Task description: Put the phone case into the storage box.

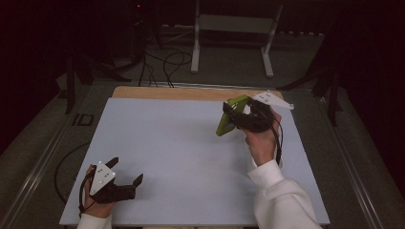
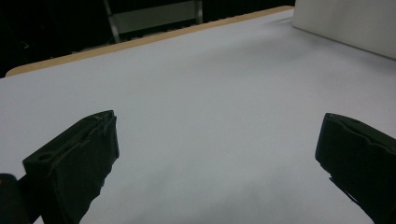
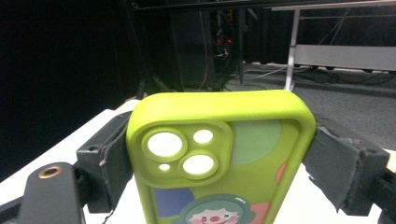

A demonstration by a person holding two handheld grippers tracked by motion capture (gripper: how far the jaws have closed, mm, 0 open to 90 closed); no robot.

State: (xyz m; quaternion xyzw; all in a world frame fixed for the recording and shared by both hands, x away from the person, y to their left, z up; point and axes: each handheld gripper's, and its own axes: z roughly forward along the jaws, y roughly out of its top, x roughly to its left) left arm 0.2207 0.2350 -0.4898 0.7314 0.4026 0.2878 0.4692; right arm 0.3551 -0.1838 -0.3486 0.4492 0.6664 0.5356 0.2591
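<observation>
One phone case point(image 3: 219, 158), lime green with a clown print and camera cutouts, is the sole object in play. The right tongs point(image 1: 234, 117) are clamped on its two long edges and hold it up off the table point(image 1: 181, 143) near the far right corner, tilted on edge; gripping the sides probably keeps the soft shell from bending or slipping. The left tongs point(image 1: 126, 174) rest low near the front left corner, jaws spread wide with nothing between them, likely waiting.
</observation>
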